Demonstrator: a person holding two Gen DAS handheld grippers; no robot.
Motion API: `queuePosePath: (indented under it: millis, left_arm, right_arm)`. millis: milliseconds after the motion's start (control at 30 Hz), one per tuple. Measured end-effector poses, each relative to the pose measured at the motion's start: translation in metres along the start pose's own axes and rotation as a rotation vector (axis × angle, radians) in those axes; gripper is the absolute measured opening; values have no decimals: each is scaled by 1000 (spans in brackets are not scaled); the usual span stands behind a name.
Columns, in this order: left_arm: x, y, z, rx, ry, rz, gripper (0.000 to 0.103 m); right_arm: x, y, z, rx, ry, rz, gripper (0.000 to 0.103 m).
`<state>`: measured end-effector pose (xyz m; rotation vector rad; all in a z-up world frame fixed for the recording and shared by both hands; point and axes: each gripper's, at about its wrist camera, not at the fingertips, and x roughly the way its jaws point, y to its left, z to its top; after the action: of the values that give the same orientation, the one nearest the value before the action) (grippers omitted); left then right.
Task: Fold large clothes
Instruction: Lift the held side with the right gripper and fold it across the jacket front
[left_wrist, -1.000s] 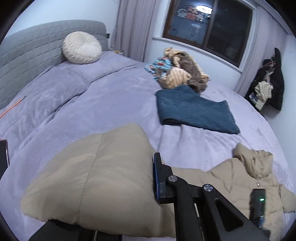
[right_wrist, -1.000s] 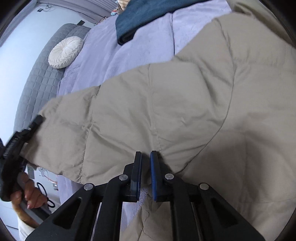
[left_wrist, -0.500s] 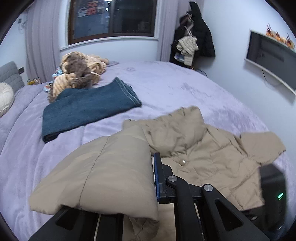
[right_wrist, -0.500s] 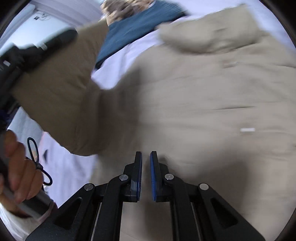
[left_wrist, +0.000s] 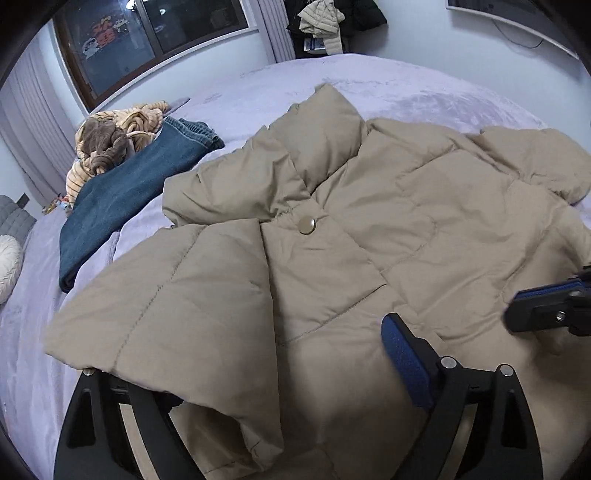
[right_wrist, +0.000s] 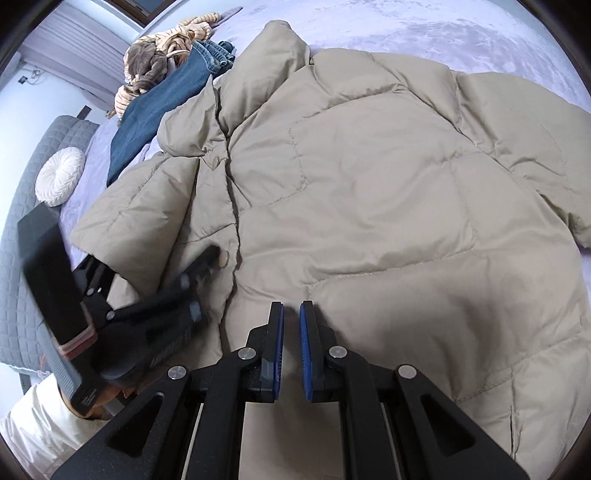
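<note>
- Puffer jacket (left_wrist: 388, 229): tan, spread front-up across the near part of the bed (left_wrist: 424, 85), collar toward the far edge. One sleeve (left_wrist: 166, 306) is laid inward over the chest, likely the first fold.
- Left tongs (left_wrist: 280, 376): jaws opening wide. The sleeve cuff drapes loose between them and over the left jaw, no pinch seen; reads as letting the sleeve go where the fold needs it.
- Right tongs (right_wrist: 291, 325): nearly clenched, narrow gap, nothing visible betw. the pads. They hover over the jacket's lower front, near the bed's near edge.
- Folded jeans (left_wrist: 140, 184) and a heap of clothes (left_wrist: 114, 147) sit toward the far-left corner, apart from the jacket.
- Left view only: snap button (left_wrist: 307, 224), window (left_wrist: 155, 33), hanging coats (left_wrist: 325, 22).
- Right view only: left tongs from outside, person's pale sleeve (right_wrist: 40, 432), headboard (right_wrist: 22, 258), round cushion (right_wrist: 61, 175).
</note>
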<state>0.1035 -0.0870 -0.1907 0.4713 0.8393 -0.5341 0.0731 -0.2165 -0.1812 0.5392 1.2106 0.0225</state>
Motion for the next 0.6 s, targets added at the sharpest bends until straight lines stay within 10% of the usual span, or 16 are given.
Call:
queuePosePath:
  millis: [133,233,267,467,600]
  left_arm:
    - [-46,26,-11,-59,-30,-35,92]
    - [-72,68,-26,-185,-47,-39,92]
    - [-76,89,-32,-254,-37,-20,92]
    - [-45,207,-89,-703,93,37,87]
    - [-19,226,-119,-818,169,52,72]
  right_arm:
    - [-11,9,7,-78,-18,-12,16]
    - [-21,38,12,-184,-68,-27,74]
    - [-26,51,11,-230,-95,-26,79]
    - [7,162,-2,-644,-121,-176,79]
    - [52,204,-13,-846,-124,-299,79]
